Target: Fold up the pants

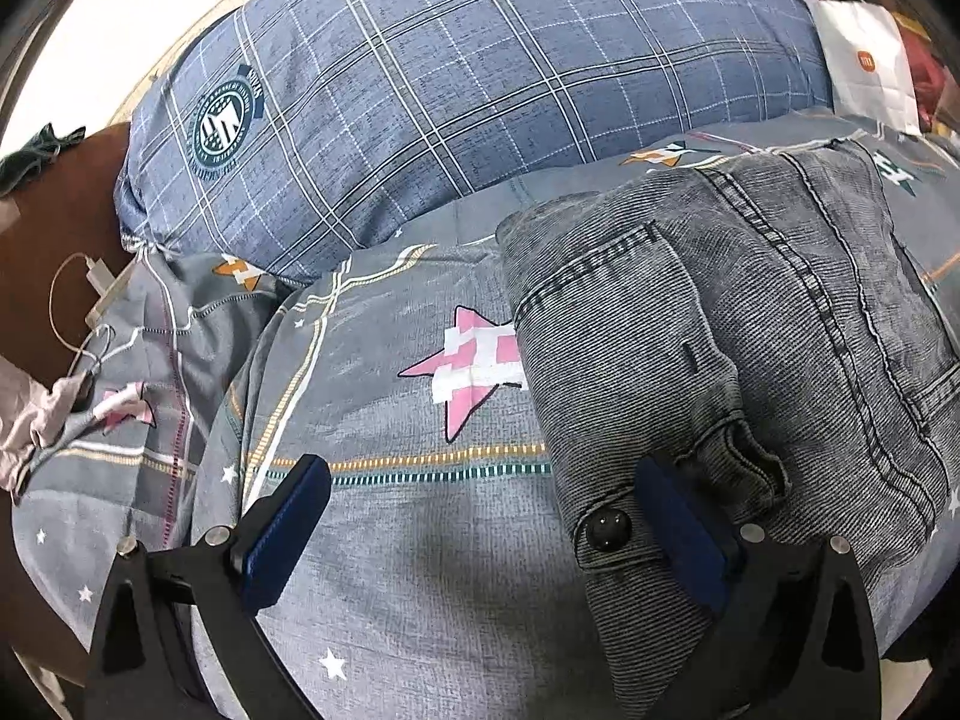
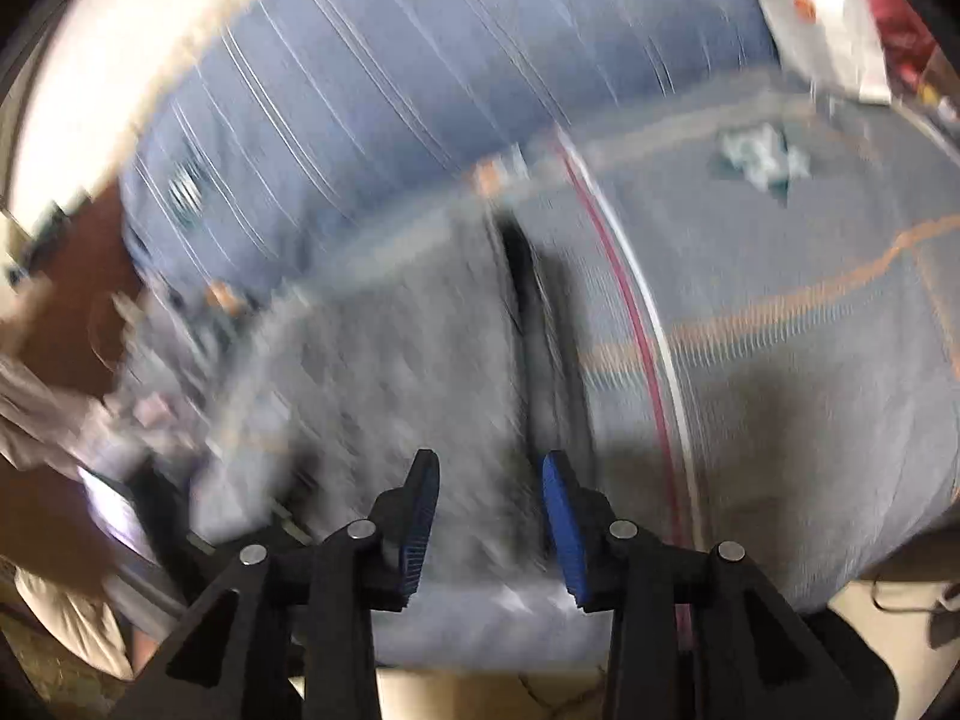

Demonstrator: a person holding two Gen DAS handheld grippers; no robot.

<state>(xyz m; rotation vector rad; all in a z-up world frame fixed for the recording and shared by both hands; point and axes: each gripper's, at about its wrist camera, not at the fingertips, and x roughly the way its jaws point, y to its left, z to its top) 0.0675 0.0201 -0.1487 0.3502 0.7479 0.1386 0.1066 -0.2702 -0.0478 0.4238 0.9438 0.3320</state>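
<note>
The left tool [image 1: 480, 534] stands wide open over the bed, gripping nothing: its left blue pad hangs above the grey patterned bedspread [image 1: 384, 570], and its right pad sits at the buttoned waistband of the folded grey denim pants [image 1: 720, 330], though whether it presses the cloth or only overlaps it I cannot tell. The right tool [image 2: 489, 525] is partly open, with nothing clamped; its view is heavily blurred, and the grey pants [image 2: 372, 360] show only as a smear beyond and between its blue pads. The pants lie in a compact folded stack on the bedspread close to the near edge of the bed, just in front of the blue plaid pillow [image 1: 450, 90] that fills the far side. Judging by the stack, the fold looks largely made. The main risk is the left tool's right pad catching the waistband or the black button [image 1: 608, 529] as it pulls away, which would drag the top layer and open the fold. The stack also sits near the bed's near edge, so a sideways nudge from either tool could tip it toward the floor. The soft, rumpled bedspread gives little support if anything presses down.
</note>
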